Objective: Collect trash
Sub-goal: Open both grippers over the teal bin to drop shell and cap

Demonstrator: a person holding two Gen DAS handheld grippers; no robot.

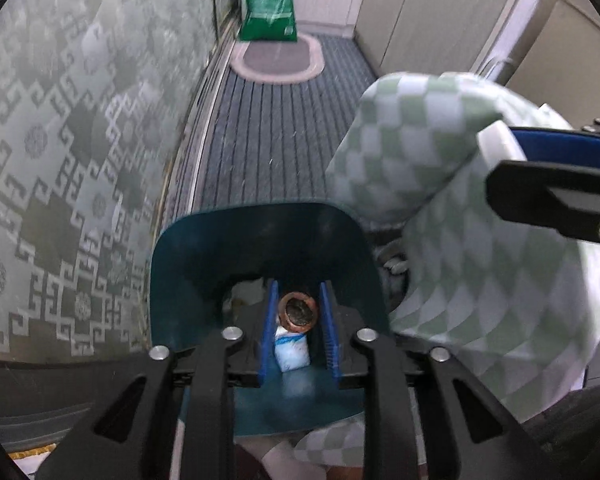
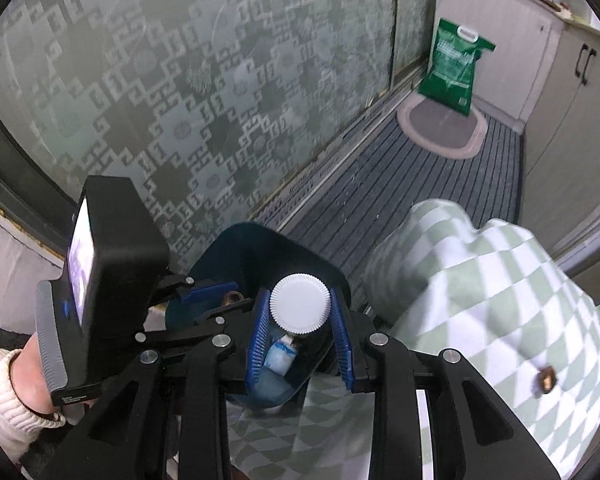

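Observation:
My left gripper (image 1: 299, 316) is shut on a small round copper-rimmed piece (image 1: 299, 311), held inside a dark teal plastic dustpan (image 1: 188, 264). A small white and blue packet (image 1: 292, 352) lies in the dustpan below it. My right gripper (image 2: 300, 312) is shut on a white ribbed cap (image 2: 300, 302), just above the same dustpan (image 2: 236, 248) and the packet (image 2: 279, 356). In the left wrist view the right gripper (image 1: 500, 148) enters from the right with the cap (image 1: 498, 142), beside a green and white checked bag (image 1: 440, 208).
The checked bag (image 2: 480, 300) stands to the right on a grey striped floor mat (image 1: 284, 140). A patterned frosted glass door (image 1: 60, 140) runs along the left. A green sack (image 1: 270, 2) stands on an oval mat (image 1: 278, 60) at the far end, cabinets (image 1: 428, 8) to the right.

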